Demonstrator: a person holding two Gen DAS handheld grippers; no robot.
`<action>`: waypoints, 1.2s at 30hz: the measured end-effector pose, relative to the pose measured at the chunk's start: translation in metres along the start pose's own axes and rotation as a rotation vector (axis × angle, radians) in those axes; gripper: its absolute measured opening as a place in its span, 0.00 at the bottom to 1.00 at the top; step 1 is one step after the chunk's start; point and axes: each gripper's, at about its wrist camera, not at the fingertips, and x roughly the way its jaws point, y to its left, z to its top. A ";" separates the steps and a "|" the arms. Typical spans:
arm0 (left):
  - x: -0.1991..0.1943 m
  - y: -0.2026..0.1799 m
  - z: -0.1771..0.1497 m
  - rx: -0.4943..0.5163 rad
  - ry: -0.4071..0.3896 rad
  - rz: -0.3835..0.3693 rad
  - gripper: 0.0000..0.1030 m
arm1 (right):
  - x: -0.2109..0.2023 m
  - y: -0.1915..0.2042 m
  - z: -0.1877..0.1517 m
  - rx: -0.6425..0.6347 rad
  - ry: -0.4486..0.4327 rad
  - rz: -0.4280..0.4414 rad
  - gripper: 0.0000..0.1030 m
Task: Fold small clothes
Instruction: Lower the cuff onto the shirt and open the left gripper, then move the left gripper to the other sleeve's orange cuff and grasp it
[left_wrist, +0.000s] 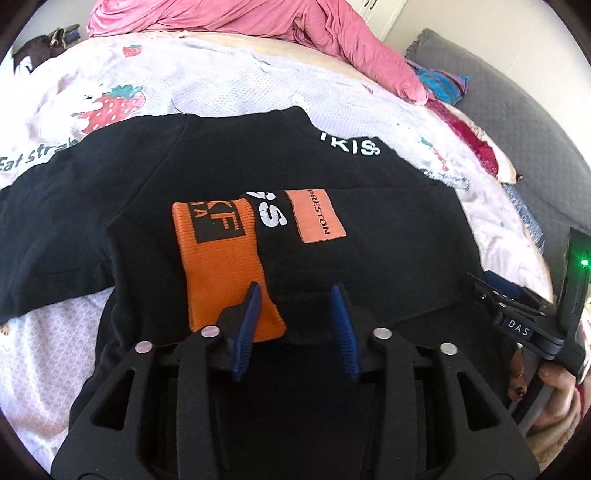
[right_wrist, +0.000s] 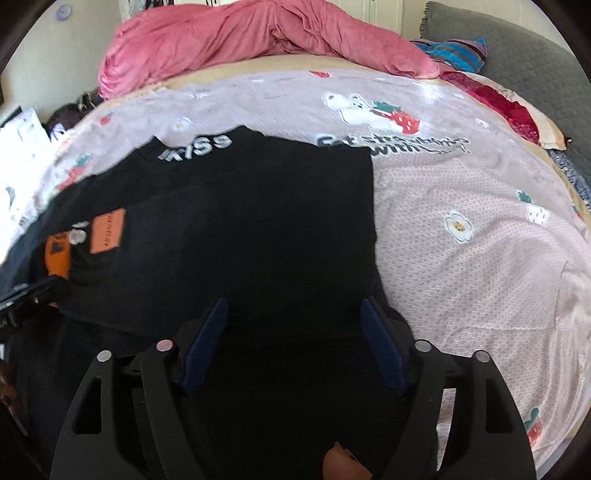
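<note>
Blue-padded jaws of my left gripper (left_wrist: 295, 295) stand partly apart with nothing pinched, hovering over the near hem of the black shirt (left_wrist: 369, 266); my right gripper (right_wrist: 293, 310) stands wider apart, also empty, over the same garment's right side. I judge the fold about half done: one sleeve, with its orange cuff (left_wrist: 221, 266) and orange patch (left_wrist: 317, 218), lies folded across the body, and the right side shows a straight edge, while the other sleeve (left_wrist: 48, 221) is spread toward the bed's left edge. That sleeve and a bottom-to-collar fold remain. The shirt lies flat near the bed's near edge on a pale strawberry-print sheet (right_wrist: 461, 240). A pink quilt (right_wrist: 258, 40) is heaped along the far edge, a grey blanket (right_wrist: 535, 55) at the far right corner.
</note>
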 end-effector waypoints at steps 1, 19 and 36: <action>-0.004 0.002 -0.001 -0.008 -0.006 -0.005 0.37 | -0.001 -0.001 0.000 0.009 -0.002 0.012 0.73; -0.057 0.016 -0.005 -0.034 -0.112 0.093 0.91 | -0.025 0.012 0.005 0.058 -0.092 0.157 0.96; -0.103 0.073 -0.028 -0.158 -0.198 0.209 0.91 | -0.047 0.047 0.006 0.011 -0.180 0.194 0.96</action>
